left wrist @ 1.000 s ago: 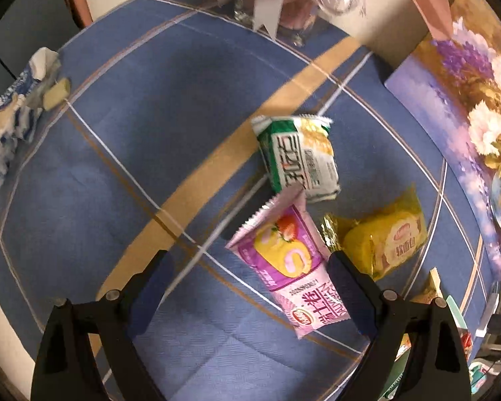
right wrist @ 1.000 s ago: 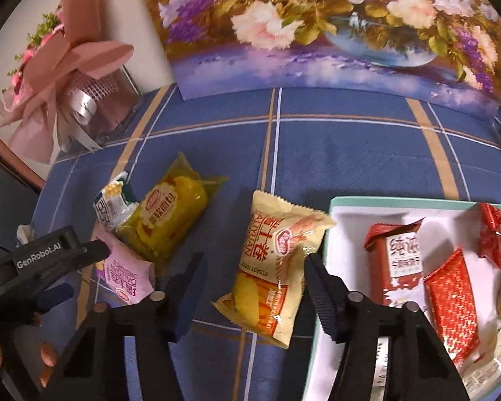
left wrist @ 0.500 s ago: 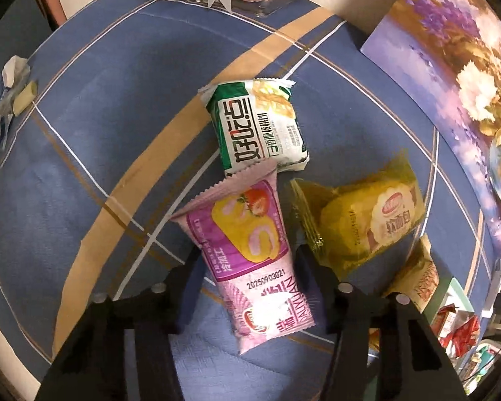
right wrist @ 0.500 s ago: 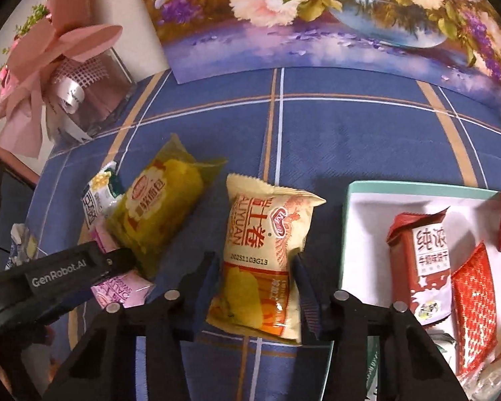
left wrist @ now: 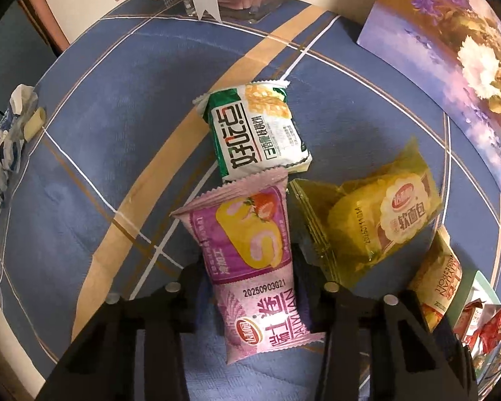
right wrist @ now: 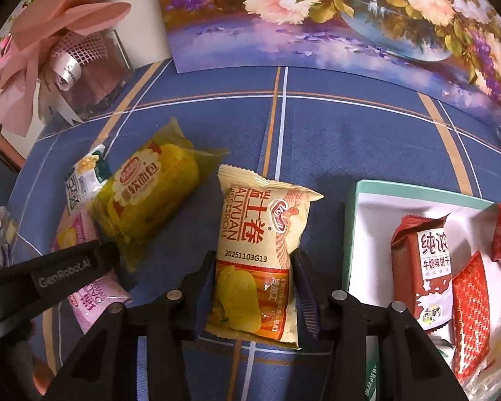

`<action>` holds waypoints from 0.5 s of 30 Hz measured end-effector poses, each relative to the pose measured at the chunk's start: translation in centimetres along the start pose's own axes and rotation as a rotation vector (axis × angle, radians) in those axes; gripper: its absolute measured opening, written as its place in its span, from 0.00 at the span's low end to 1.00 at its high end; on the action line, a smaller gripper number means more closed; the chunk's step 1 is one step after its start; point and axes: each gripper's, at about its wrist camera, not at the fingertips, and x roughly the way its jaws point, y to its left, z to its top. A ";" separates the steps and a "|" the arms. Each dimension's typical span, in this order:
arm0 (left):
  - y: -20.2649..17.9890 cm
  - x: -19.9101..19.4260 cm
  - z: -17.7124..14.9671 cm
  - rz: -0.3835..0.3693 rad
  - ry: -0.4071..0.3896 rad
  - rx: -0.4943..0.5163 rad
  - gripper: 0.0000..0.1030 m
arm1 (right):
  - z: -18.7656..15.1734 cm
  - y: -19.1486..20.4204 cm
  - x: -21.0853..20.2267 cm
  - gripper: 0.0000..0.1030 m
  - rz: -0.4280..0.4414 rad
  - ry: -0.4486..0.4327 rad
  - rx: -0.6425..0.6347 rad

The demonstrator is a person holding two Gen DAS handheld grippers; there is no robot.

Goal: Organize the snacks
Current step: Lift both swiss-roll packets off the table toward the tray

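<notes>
right gripper [right wrist: 250,287]: jaws just closing, pressed on beige roll packet [right wrist: 260,254]
tray [right wrist: 360,234]: right, holds red packets [right wrist: 424,267]
left gripper [right wrist: 83,267]: over pink packet [right wrist: 90,297]

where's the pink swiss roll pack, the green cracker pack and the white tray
pink swiss roll pack [left wrist: 250,244], left wrist view, printed front
green cracker pack [left wrist: 255,133], left wrist view, front label
white tray [right wrist: 377,234], right wrist view, bare floor

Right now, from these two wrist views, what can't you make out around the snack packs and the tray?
- Tray: cut off by the right wrist view's right and bottom edges, so its full contents are unknown.
- Pink pack: in the right wrist view, mostly hidden by the left gripper and the yellow bread pack.
- Green pack: only a corner shows behind the yellow bread pack there.
- Beige roll pack: in the left wrist view, too distorted near the rim to read.
</notes>
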 end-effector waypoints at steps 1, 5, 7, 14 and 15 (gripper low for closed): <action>0.7 0.0 -0.4 -0.001 0.000 -0.001 0.42 | 0.0 0.0 -0.1 0.41 0.000 -0.002 0.000; 1.0 -0.3 -0.5 -0.003 -0.003 -0.005 0.41 | 0.2 0.3 -0.6 0.39 -0.002 -0.010 -0.013; 2.1 -1.0 -0.5 -0.007 -0.011 -0.007 0.41 | 0.3 0.3 -0.9 0.39 -0.004 -0.014 -0.017; 2.4 -3.7 -0.7 -0.018 -0.066 -0.016 0.41 | 0.9 0.1 -2.9 0.39 0.013 -0.050 -0.011; 2.3 -4.1 -0.7 -0.020 -0.075 -0.016 0.41 | 1.0 -0.1 -3.2 0.39 0.015 -0.055 -0.009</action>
